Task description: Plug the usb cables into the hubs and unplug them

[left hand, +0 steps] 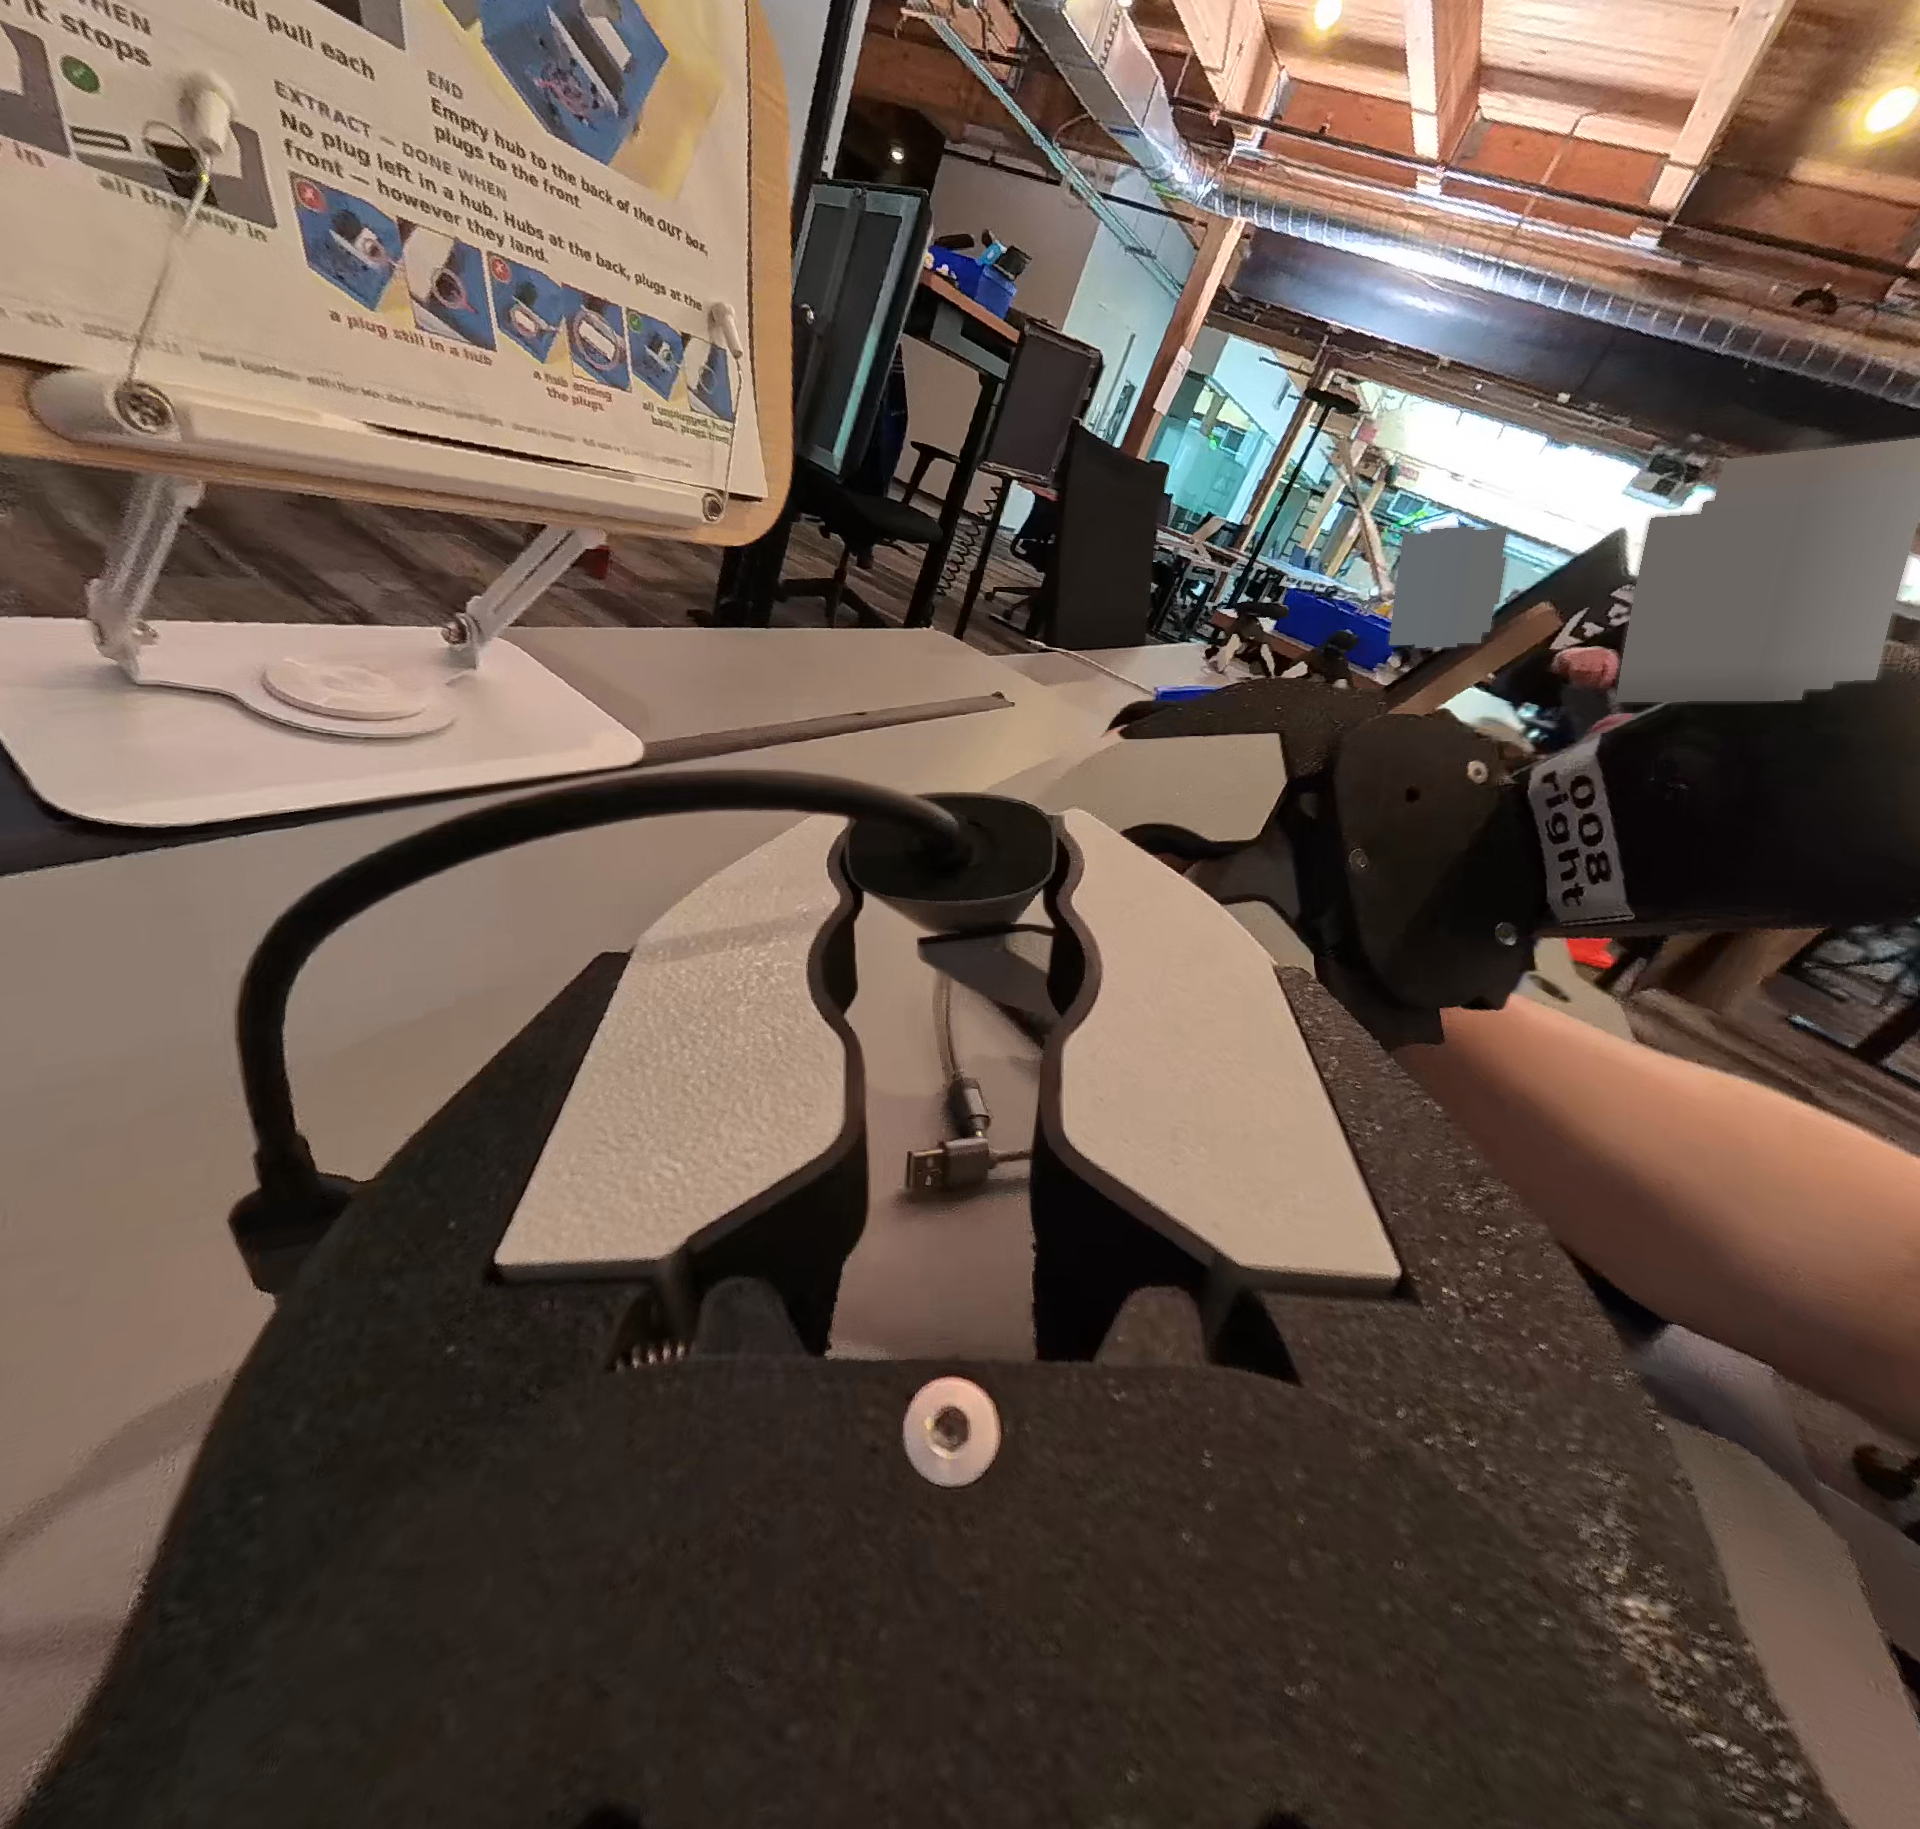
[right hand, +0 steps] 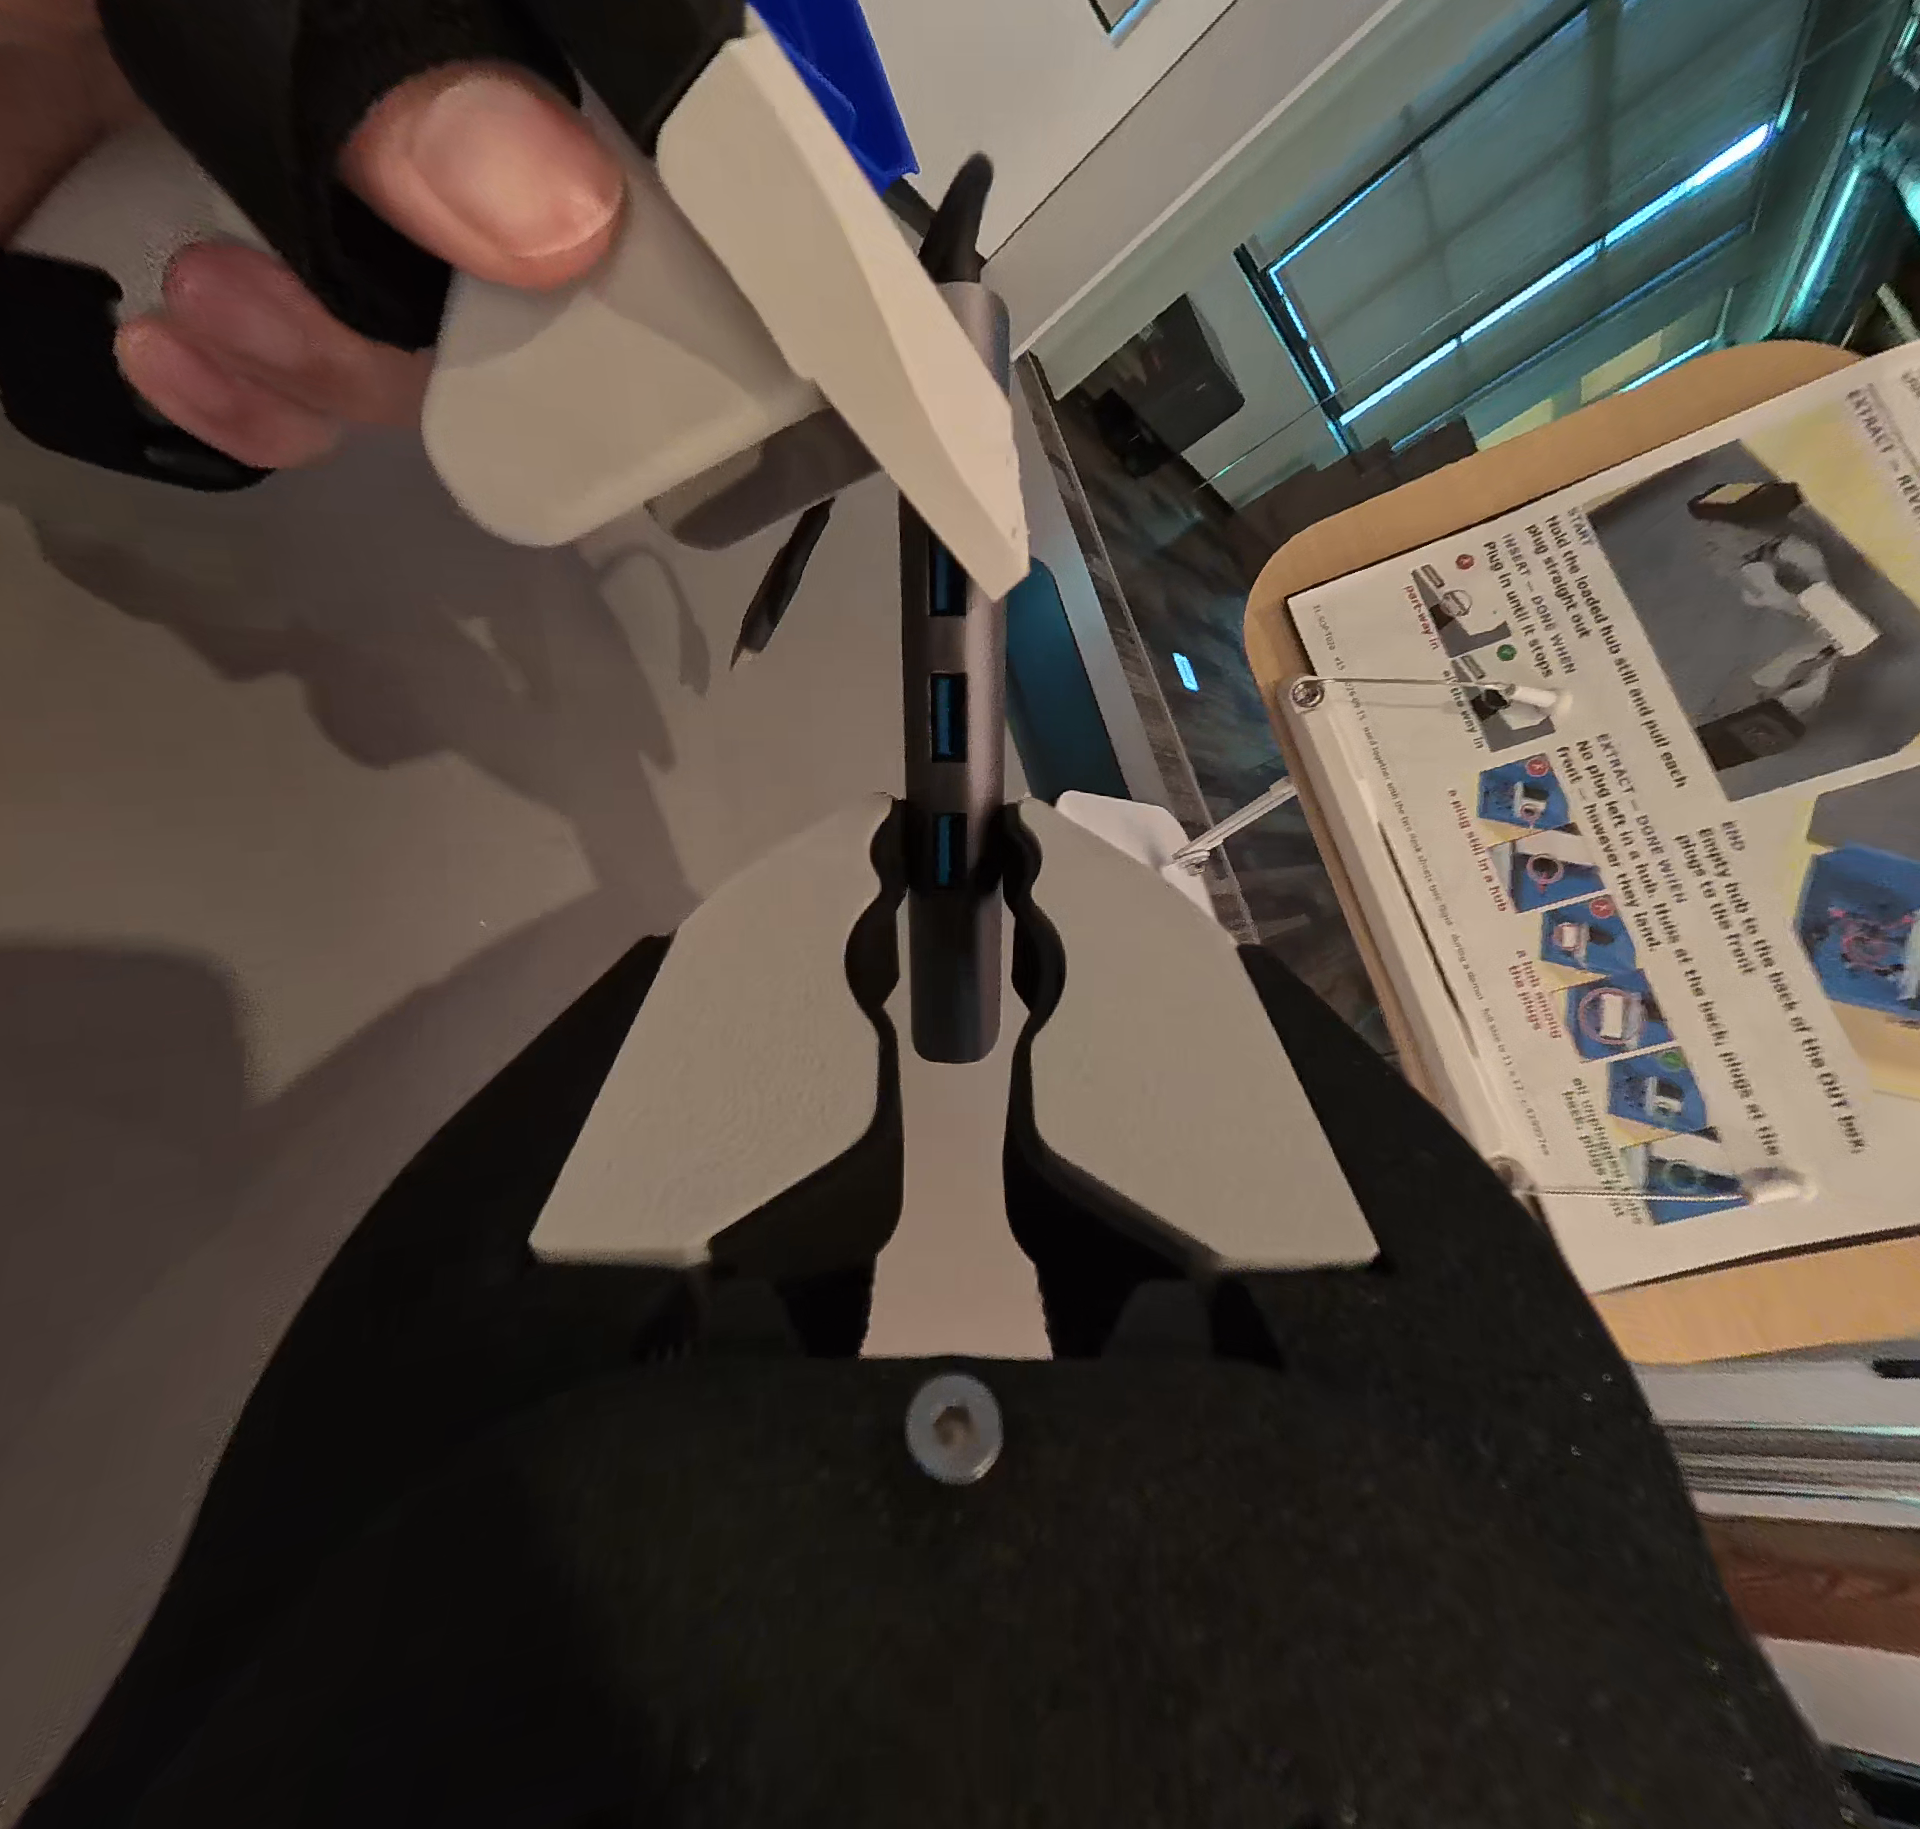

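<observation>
Left wrist view: left gripper clamped on dark hub at its cable end, between fingertips; black hub cable arcs out left. Loose USB cable lies on grey table below, seen through finger gap (silver plug, not inserted). Right gripper at right edge, gloved hand behind it.

Right wrist view: right gripper clenched on hub's opposite end; 3 blue ports visible, unoccupied. Left gripper's pale finger overlaps hub's far end. Instruction sheet on stand, right.
</observation>
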`<move>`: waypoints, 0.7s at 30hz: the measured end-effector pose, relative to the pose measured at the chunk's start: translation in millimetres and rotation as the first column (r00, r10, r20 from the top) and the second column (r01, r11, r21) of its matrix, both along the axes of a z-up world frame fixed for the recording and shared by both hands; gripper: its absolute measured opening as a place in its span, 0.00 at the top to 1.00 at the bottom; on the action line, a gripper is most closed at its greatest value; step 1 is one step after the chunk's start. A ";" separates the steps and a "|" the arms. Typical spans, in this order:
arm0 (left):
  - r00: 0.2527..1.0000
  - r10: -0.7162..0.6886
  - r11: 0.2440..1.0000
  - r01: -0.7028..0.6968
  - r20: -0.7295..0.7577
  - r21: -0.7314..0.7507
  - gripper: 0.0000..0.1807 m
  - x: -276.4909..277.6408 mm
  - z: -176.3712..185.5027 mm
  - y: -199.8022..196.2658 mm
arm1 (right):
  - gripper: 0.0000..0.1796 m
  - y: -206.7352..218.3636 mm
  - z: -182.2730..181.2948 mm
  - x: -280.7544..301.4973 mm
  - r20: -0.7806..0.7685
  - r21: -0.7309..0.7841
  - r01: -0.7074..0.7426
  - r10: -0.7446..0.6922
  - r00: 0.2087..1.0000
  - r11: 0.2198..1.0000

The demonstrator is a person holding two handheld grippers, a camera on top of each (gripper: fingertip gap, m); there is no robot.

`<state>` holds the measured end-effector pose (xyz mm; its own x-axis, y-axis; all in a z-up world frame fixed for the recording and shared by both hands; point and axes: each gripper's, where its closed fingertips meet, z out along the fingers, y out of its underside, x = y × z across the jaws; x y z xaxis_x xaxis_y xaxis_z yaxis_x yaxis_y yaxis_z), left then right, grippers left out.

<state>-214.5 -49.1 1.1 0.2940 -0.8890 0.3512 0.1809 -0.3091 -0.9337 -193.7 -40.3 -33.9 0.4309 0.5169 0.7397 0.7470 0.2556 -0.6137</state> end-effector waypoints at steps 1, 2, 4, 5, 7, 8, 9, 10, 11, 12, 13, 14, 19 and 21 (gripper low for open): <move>1.000 -0.016 1.000 0.016 0.013 -0.023 0.82 -0.2 0.1 -0.3 | 0.91 -1.1 2.4 1.1 0.023 0.023 -0.004 0.003 1.000 1.000; 0.999 -0.032 0.999 0.033 0.019 -0.043 0.82 0.0 -0.6 -0.6 | 0.91 -1.9 4.1 2.9 0.061 0.051 -0.004 0.001 0.998 0.999; 0.998 -0.059 0.996 0.059 0.001 -0.073 0.81 1.6 -5.6 -0.9 | 0.91 -4.9 4.7 5.2 0.172 0.107 -0.021 0.003 0.985 0.994; 0.997 -0.072 0.994 0.071 -0.012 -0.083 0.80 3.0 -8.4 -1.4 | 0.91 -7.4 2.9 5.1 0.233 0.122 -0.041 0.011 0.972 0.992; 0.994 -0.100 0.990 0.095 -0.041 -0.105 0.75 6.6 -14.3 -3.4 | 0.91 -9.8 5.1 7.1 0.318 0.174 -0.054 -0.004 0.948 0.983; 0.991 -0.121 0.987 0.114 -0.056 -0.112 0.73 8.7 -17.2 -5.6 | 0.91 -11.4 6.6 8.2 0.342 0.181 -0.065 -0.001 0.940 0.981; 0.987 -0.146 0.984 0.137 -0.069 -0.112 0.73 10.8 -19.1 -8.7 | 0.91 -12.9 8.3 9.2 0.355 0.178 -0.076 0.008 0.935 0.981; 0.983 -0.168 0.981 0.158 -0.080 -0.110 0.73 12.6 -20.2 -11.8 | 0.91 -14.4 11.0 10.1 0.361 0.181 -0.088 0.017 0.932 0.980; 0.979 -0.187 0.979 0.178 -0.087 -0.105 0.72 14.4 -20.5 -14.9 | 0.91 -16.7 13.2 10.4 0.368 0.180 -0.107 0.034 0.929 0.978; 0.974 -0.204 0.976 0.195 -0.094 -0.097 0.72 16.1 -20.5 -18.1 | 0.91 -19.0 14.4 10.5 0.374 0.171 -0.122 0.050 0.926 0.978; 0.970 -0.219 0.974 0.211 -0.103 -0.087 0.73 17.9 -20.6 -21.3 | 0.91 -20.8 16.1 10.5 0.377 0.169 -0.131 0.058 0.924 0.977; 0.966 -0.232 0.972 0.225 -0.110 -0.074 0.74 19.6 -20.8 -24.4 | 0.91 -23.0 17.2 9.9 0.384 0.169 -0.144 0.069 0.921 0.975; 0.967 -0.239 0.971 0.237 -0.087 -0.041 0.77 22.8 -16.2 -29.1 | 0.91 -27.9 21.1 8.0 0.406 0.174 -0.161 0.079 0.911 0.972; 0.967 -0.250 0.968 0.247 -0.055 -0.048 0.77 22.0 -12.1 -29.9 | 0.91 -28.0 22.6 6.8 0.411 0.184 -0.160 0.072 0.909 0.970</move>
<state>-192.5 -79.0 -11.0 0.0872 -0.9223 0.3766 0.0373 -0.3748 -0.9264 -186.9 -68.3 -11.3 0.0237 0.3603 0.9325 0.8747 0.4442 -0.1938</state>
